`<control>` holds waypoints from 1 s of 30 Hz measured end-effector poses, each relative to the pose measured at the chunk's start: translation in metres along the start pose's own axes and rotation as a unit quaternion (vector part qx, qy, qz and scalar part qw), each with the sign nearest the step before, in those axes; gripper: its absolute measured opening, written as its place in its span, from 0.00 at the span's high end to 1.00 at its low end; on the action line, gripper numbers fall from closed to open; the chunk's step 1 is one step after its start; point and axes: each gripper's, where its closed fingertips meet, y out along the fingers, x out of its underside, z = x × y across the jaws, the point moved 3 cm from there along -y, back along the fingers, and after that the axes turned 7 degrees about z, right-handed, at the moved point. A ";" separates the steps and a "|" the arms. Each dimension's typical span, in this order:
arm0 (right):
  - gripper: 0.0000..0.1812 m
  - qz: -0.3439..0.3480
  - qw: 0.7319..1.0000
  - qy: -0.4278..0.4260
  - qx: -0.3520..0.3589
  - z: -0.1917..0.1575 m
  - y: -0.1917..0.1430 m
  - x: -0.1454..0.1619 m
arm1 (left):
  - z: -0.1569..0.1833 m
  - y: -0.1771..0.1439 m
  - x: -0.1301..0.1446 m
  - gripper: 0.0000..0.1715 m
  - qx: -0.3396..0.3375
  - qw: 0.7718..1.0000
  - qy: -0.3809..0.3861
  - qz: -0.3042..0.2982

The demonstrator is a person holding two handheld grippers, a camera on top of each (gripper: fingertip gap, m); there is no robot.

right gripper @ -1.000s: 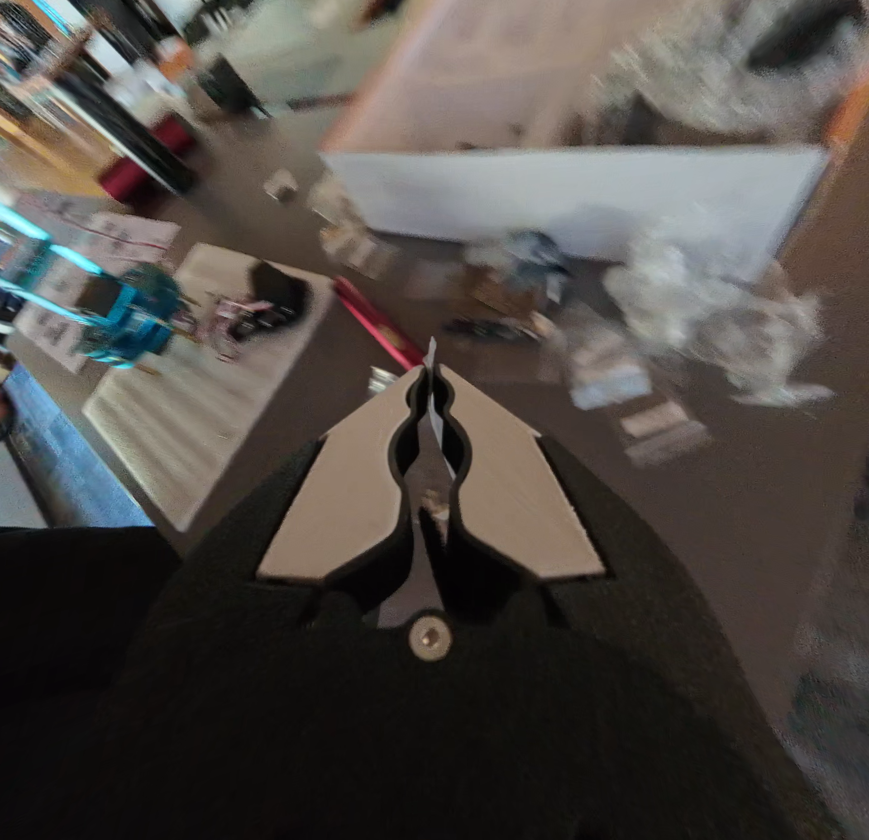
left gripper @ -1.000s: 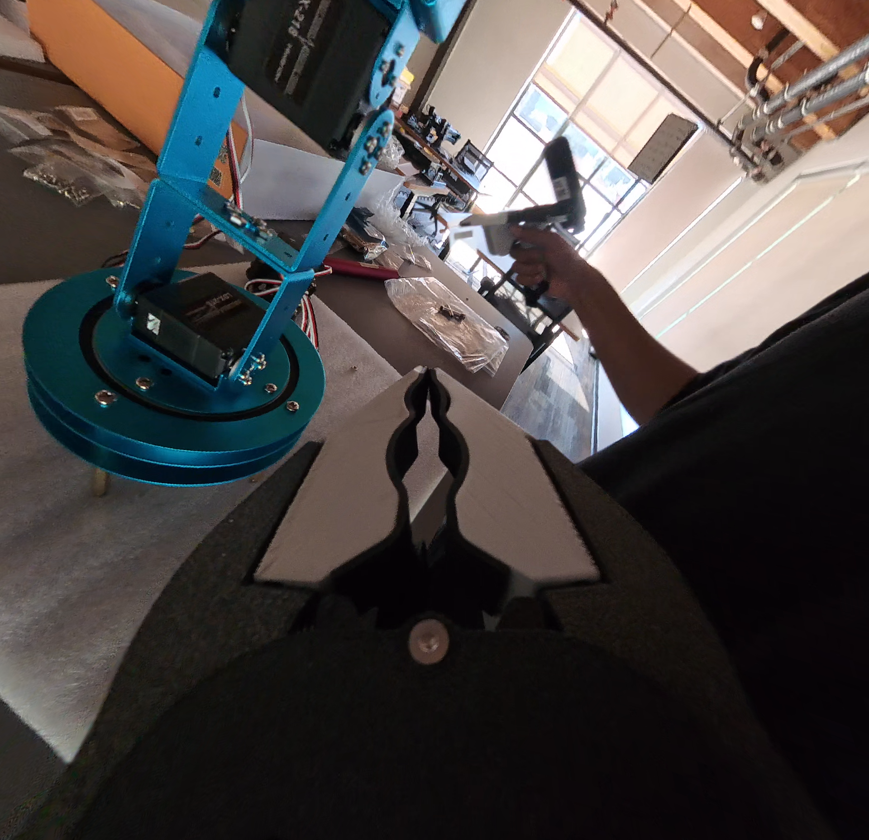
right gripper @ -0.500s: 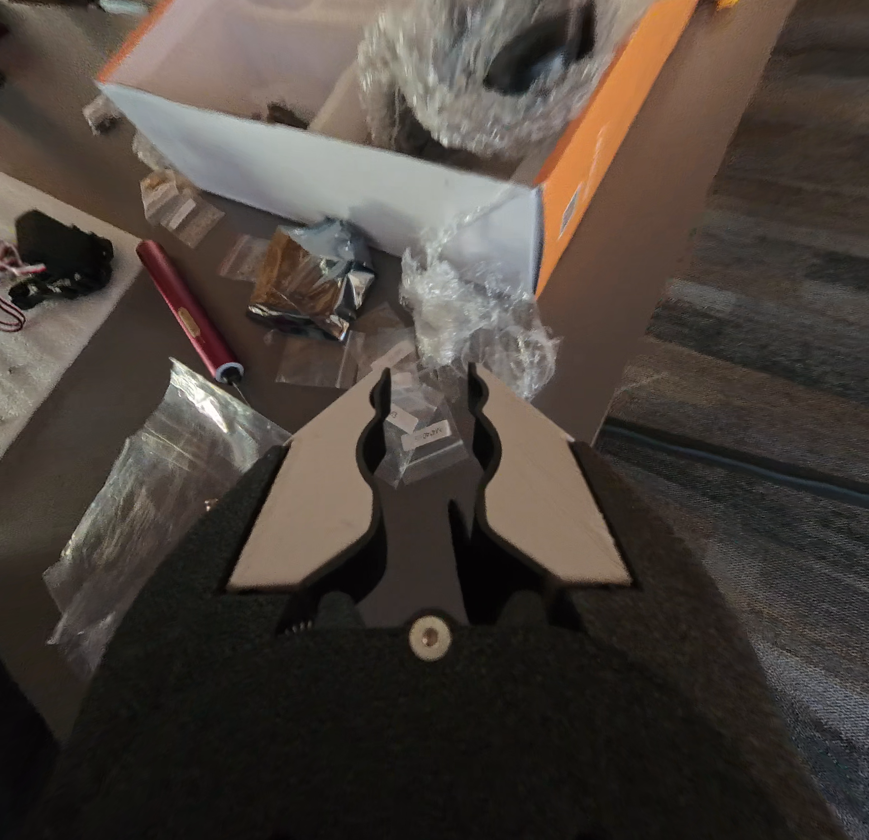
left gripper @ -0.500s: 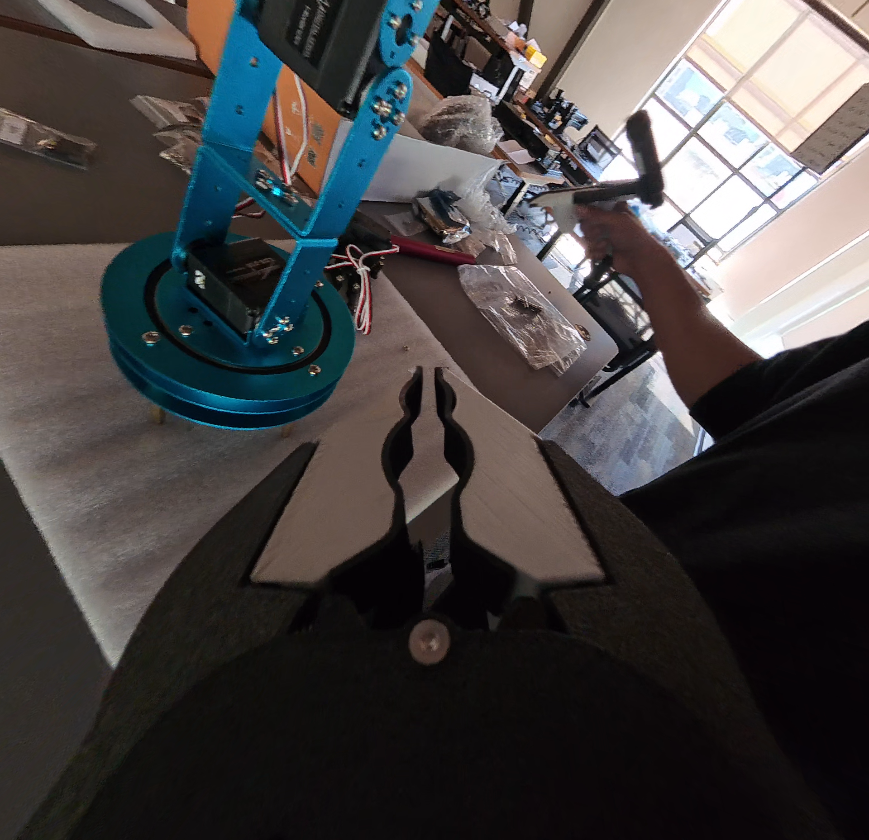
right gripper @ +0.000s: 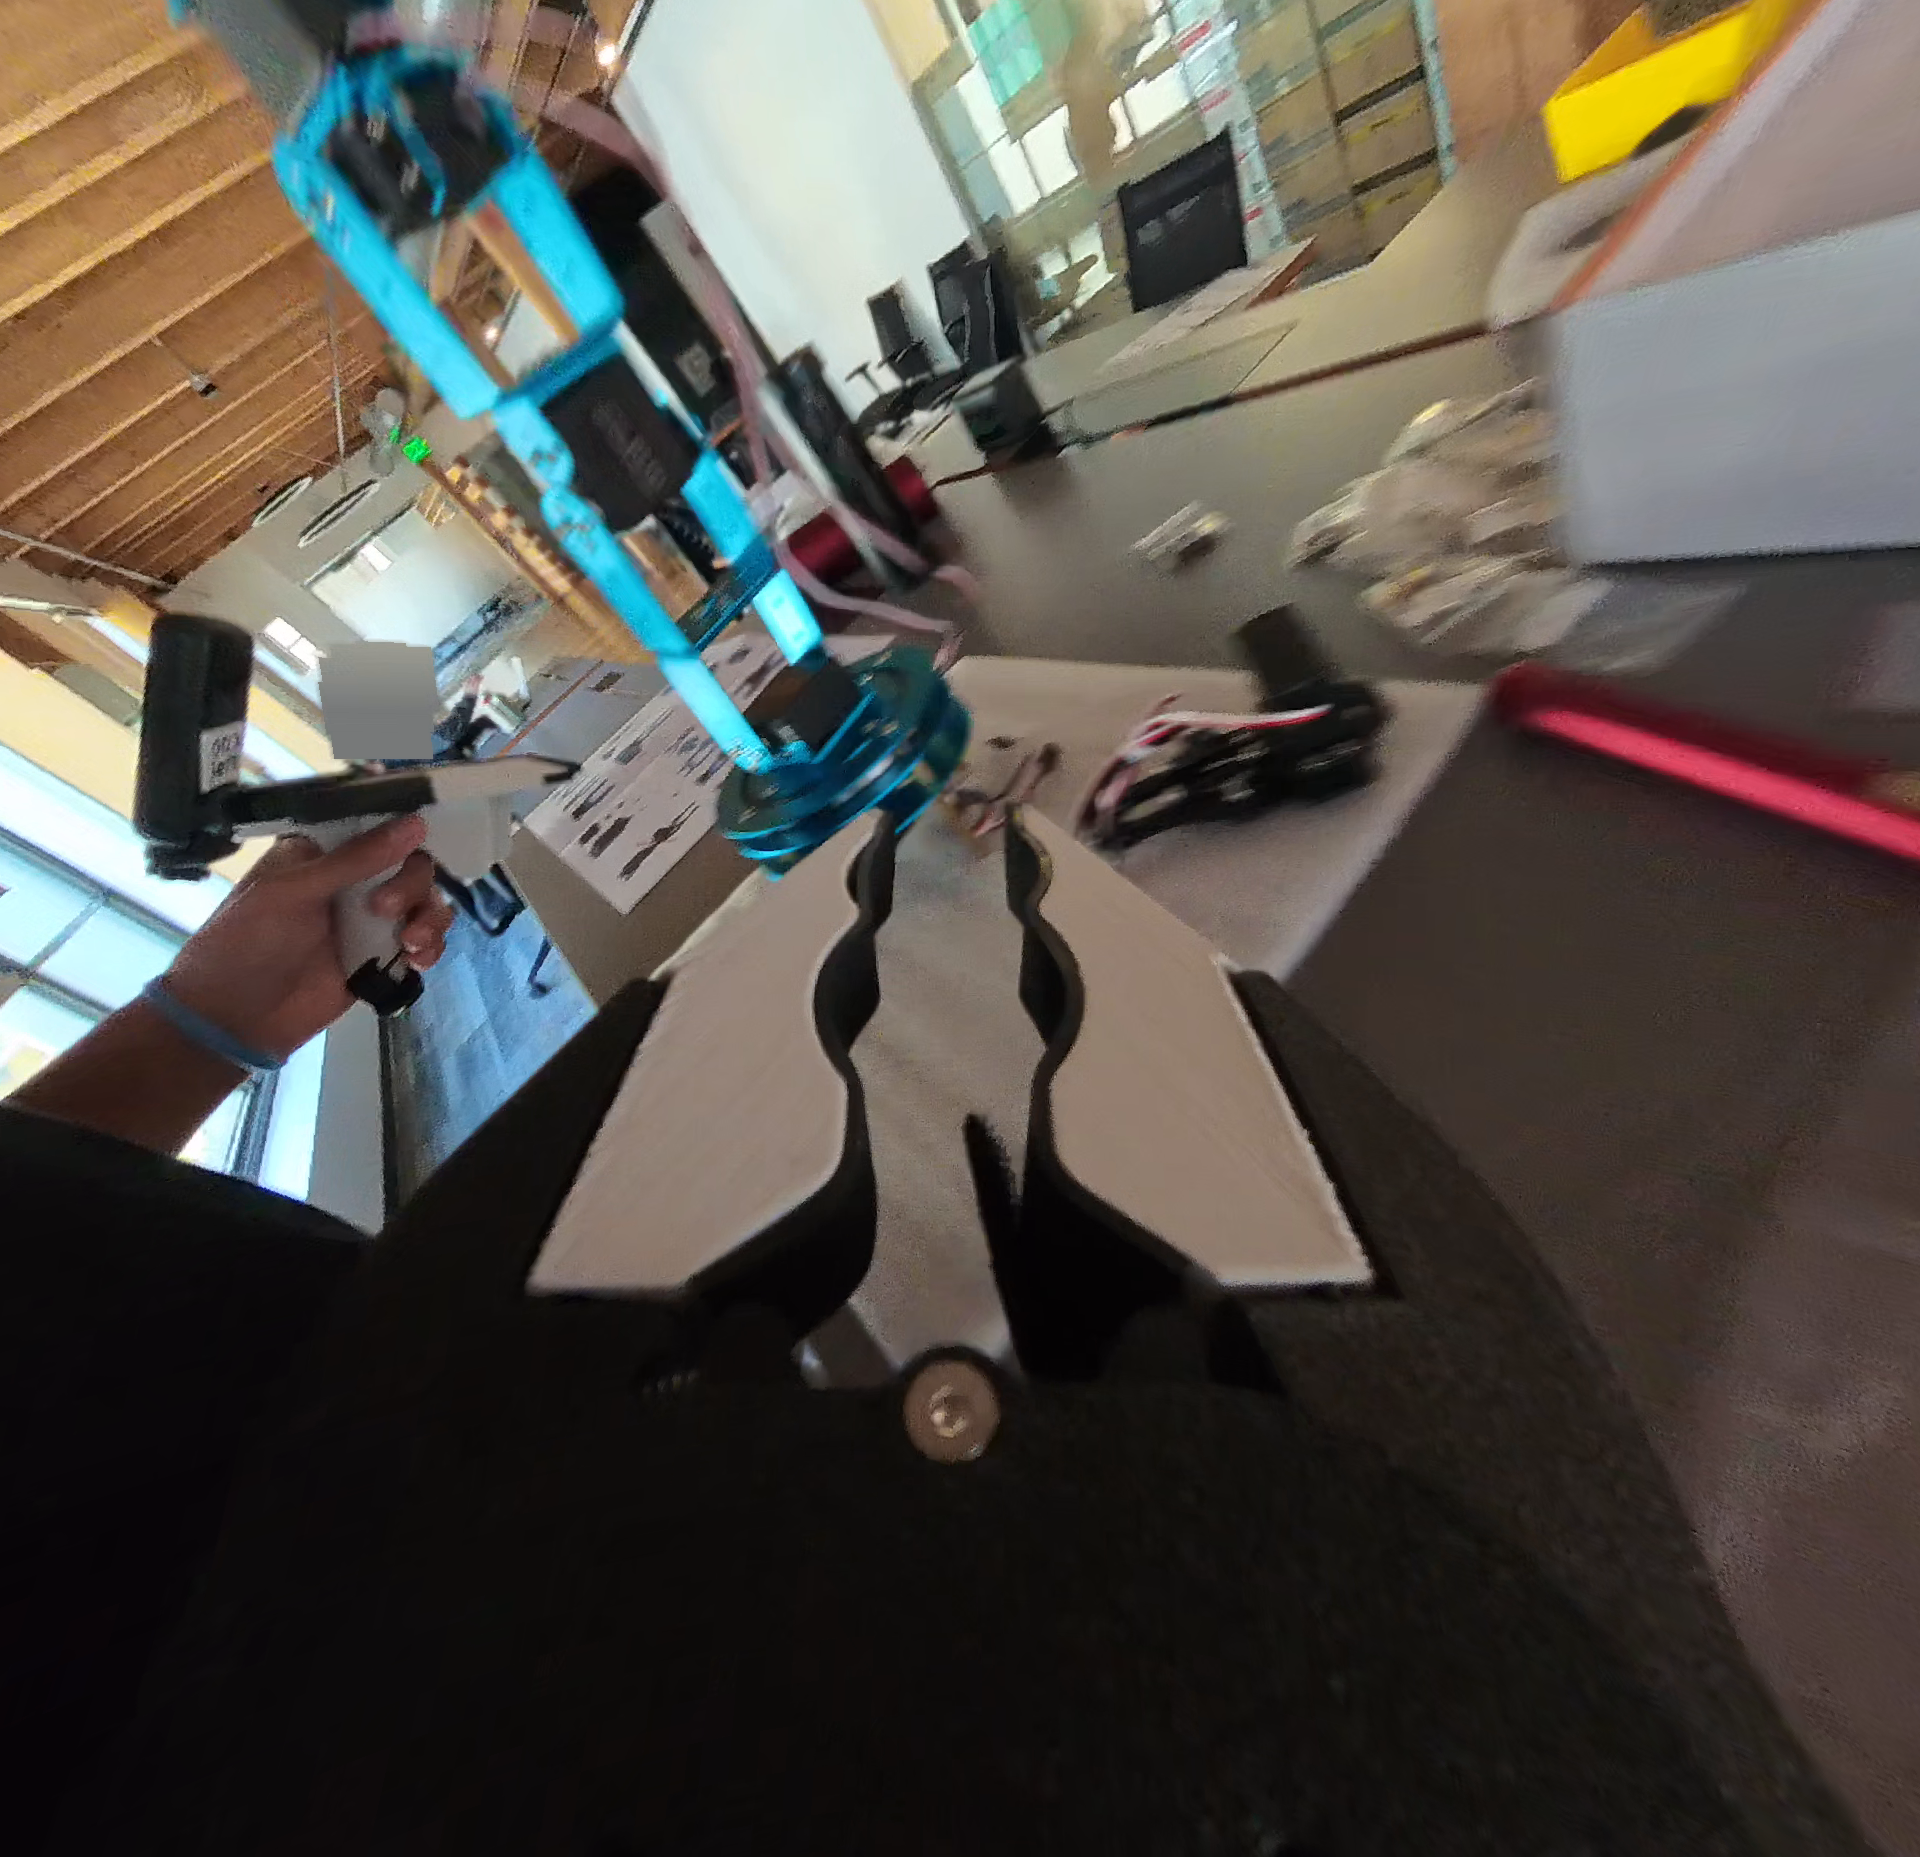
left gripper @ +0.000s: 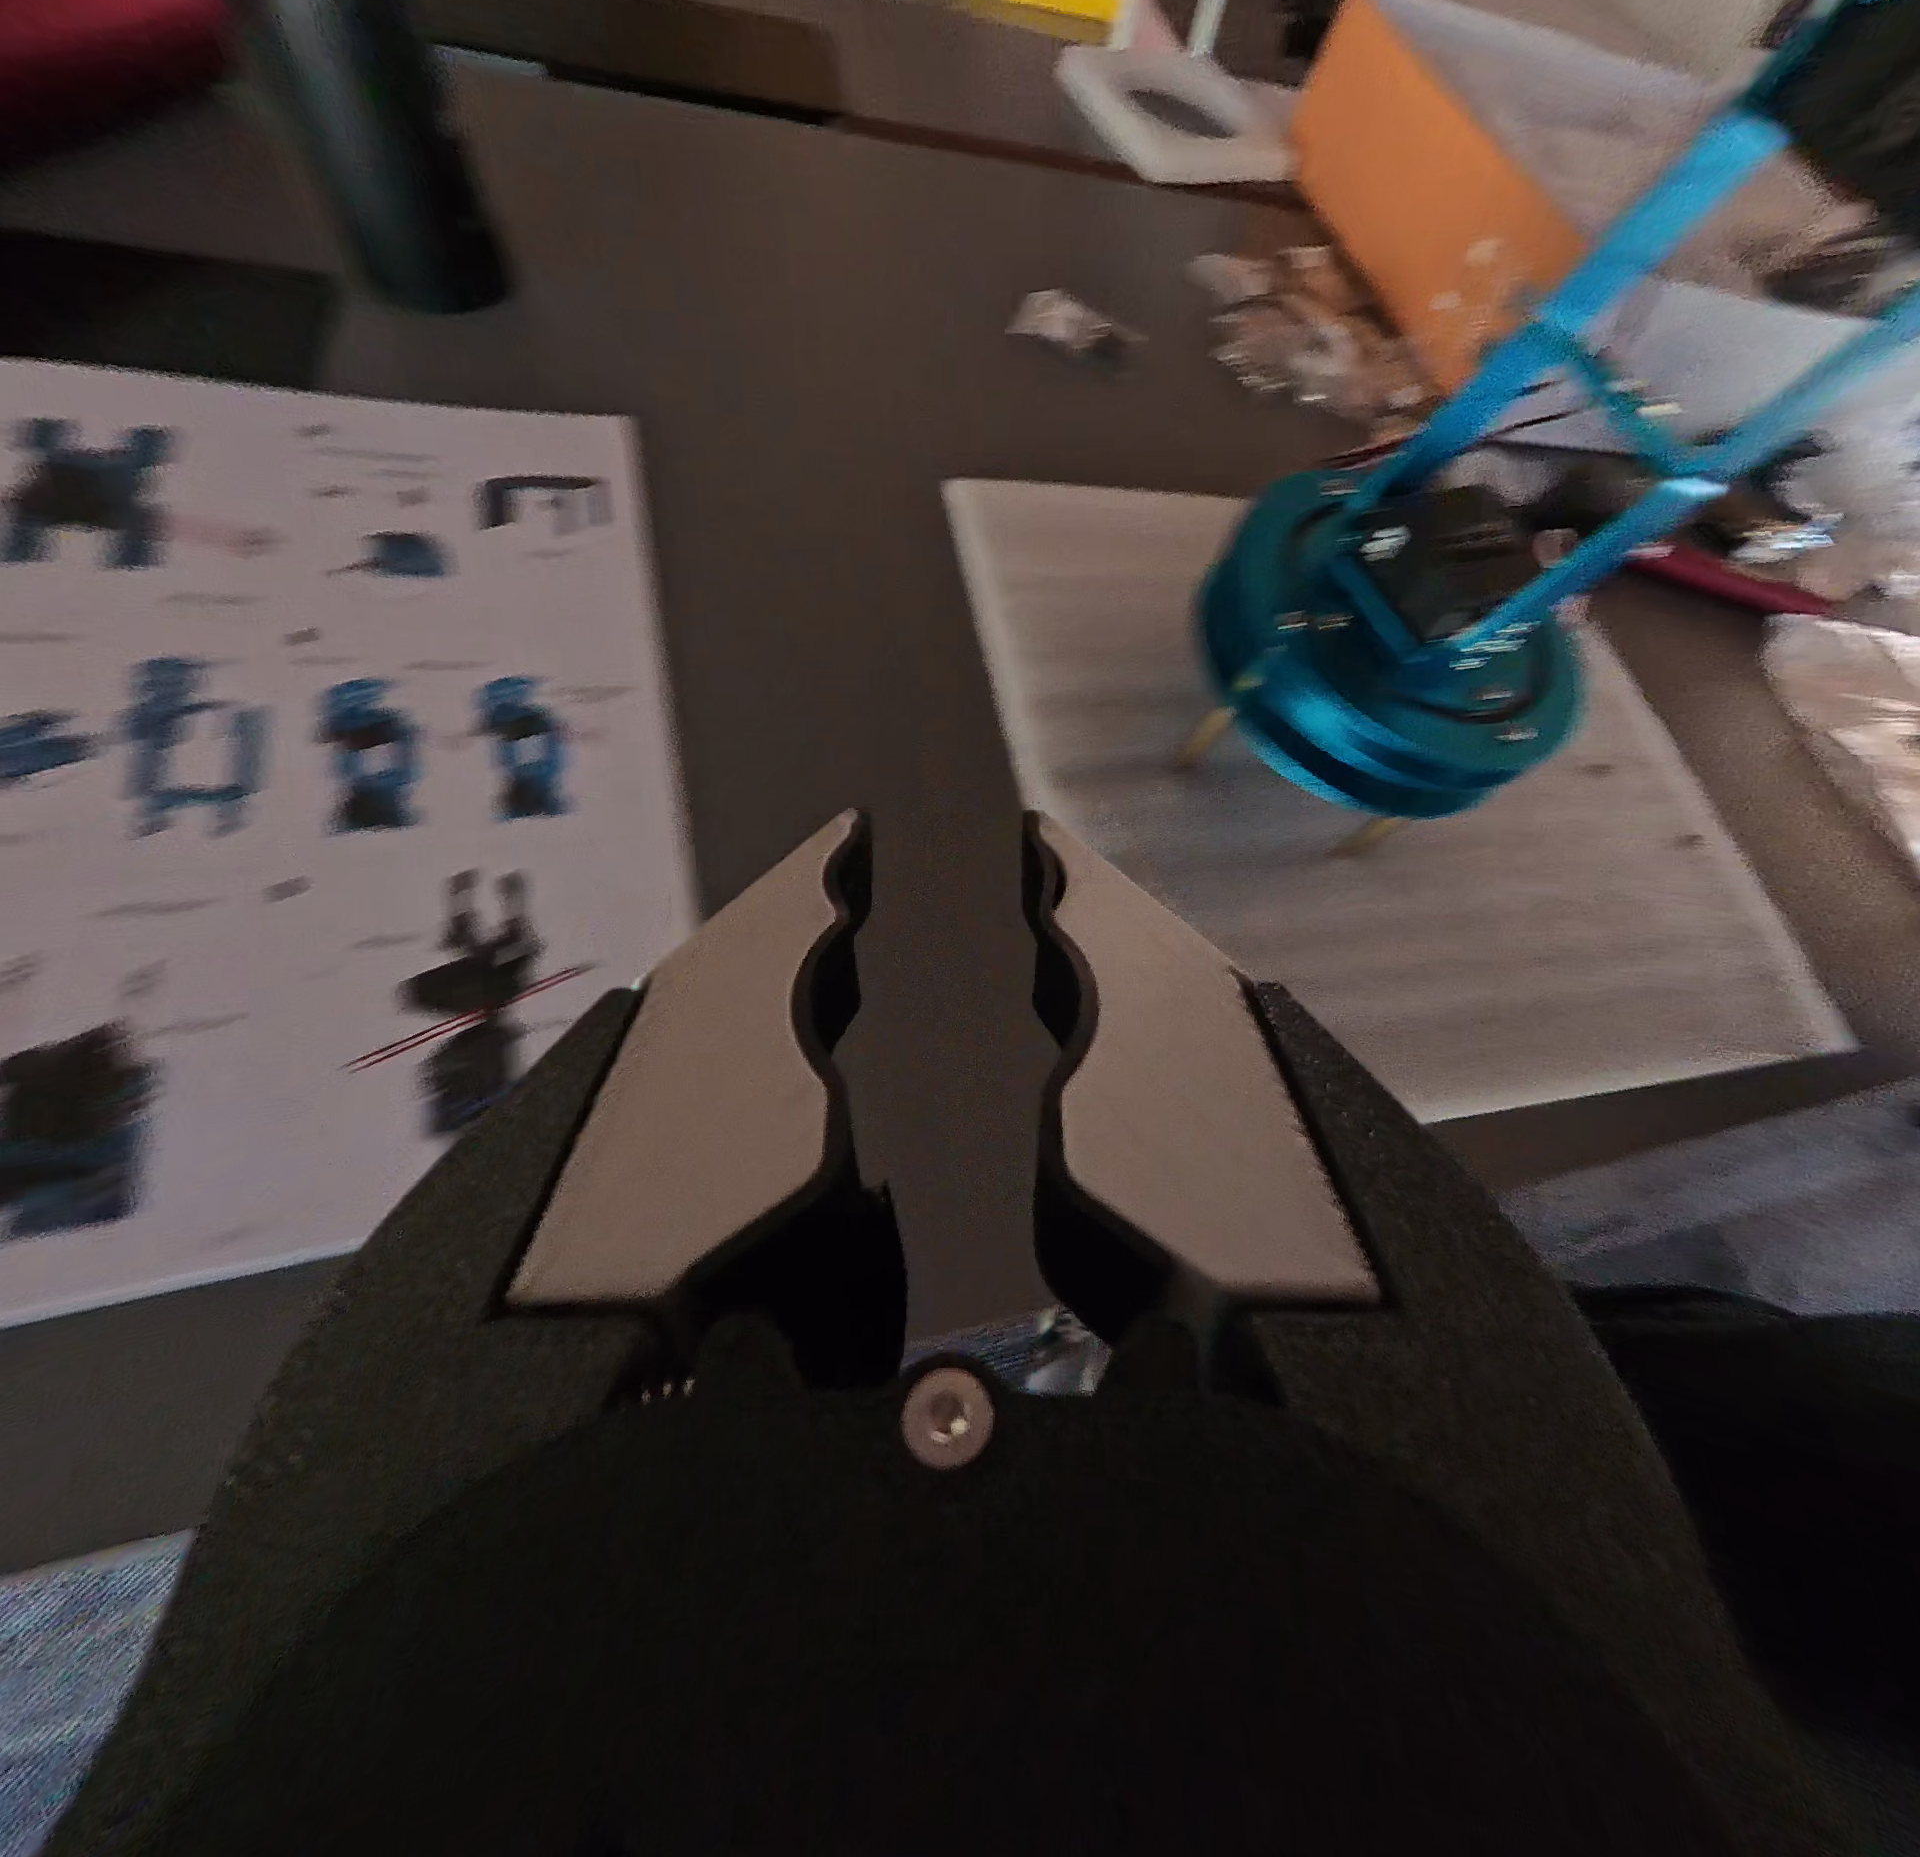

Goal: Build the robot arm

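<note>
A blue metal robot-arm kit stands on a round blue base (left gripper: 1392, 685) on a white foam mat (left gripper: 1351, 955); its bracket links with black servos rise up out of the frame. My left gripper (left gripper: 943, 831) is open and empty, over the dark table between the mat and a printed instruction sheet (left gripper: 312, 768). My right gripper (right gripper: 948, 831) is open and empty, low over the mat (right gripper: 1195, 872), just in front of the blue base (right gripper: 842, 768). The left gripper (right gripper: 540, 768), held in a hand, shows at the left of the right wrist view. Both views are blurred.
A loose black servo with red-white wires (right gripper: 1247, 747) lies on the mat. A red screwdriver (right gripper: 1704, 758) lies on the table beyond it. An orange and white box (left gripper: 1434, 218) and small plastic bags (left gripper: 1288, 321) stand behind. A dark post (left gripper: 374, 145) rises at the back left. There is about 40 cm between the tips of the two grippers. The blue base (right gripper: 842, 768) is about 20 cm from both grippers' fingertips.
My left gripper opened and swung left toward the sheet. My right gripper opened, then swung from the box back toward the blue arm.
</note>
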 end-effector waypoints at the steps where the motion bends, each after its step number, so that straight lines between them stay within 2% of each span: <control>1: 0.89 -0.008 1.000 -0.001 -0.008 -0.017 0.012 0.013 | -0.021 -0.008 0.003 0.84 -0.025 1.000 0.002 -0.005; 4: 0.89 -0.027 0.999 -0.030 -0.027 -0.064 0.045 0.039 | -0.090 -0.033 0.017 0.84 -0.102 0.994 0.000 -0.047; 7: 0.89 -0.055 0.996 -0.062 -0.028 -0.104 0.076 0.059 | -0.145 -0.055 0.028 0.83 -0.140 0.986 -0.012 -0.089; 12: 0.89 -0.137 0.987 -0.084 -0.022 -0.157 0.142 0.108 | -0.188 -0.067 0.039 0.80 -0.135 0.983 -0.021 -0.126; 16: 0.89 -0.151 0.987 -0.045 -0.037 -0.197 0.201 0.140 | -0.190 -0.064 0.051 0.80 -0.088 0.984 -0.019 -0.151; 20: 0.89 -0.186 0.981 -0.039 -0.044 -0.224 0.246 0.174 | -0.189 -0.065 0.051 0.80 -0.052 0.986 0.001 -0.155; 23: 0.89 -0.207 0.976 -0.039 -0.050 -0.237 0.267 0.190 | -0.192 -0.068 0.054 0.80 -0.035 0.985 -0.005 -0.167; 25: 0.89 -0.221 0.973 -0.050 -0.046 -0.238 0.277 0.198 | -0.184 -0.067 0.056 0.80 -0.002 0.986 -0.025 -0.168; 27: 0.88 -0.255 0.964 -0.064 -0.039 -0.236 0.285 0.210 | -0.174 -0.062 0.058 0.80 0.026 0.984 -0.013 -0.177; 30: 0.88 -0.295 0.947 -0.129 -0.016 -0.232 0.295 0.224 | -0.159 -0.053 0.056 0.80 0.071 0.981 0.017 -0.182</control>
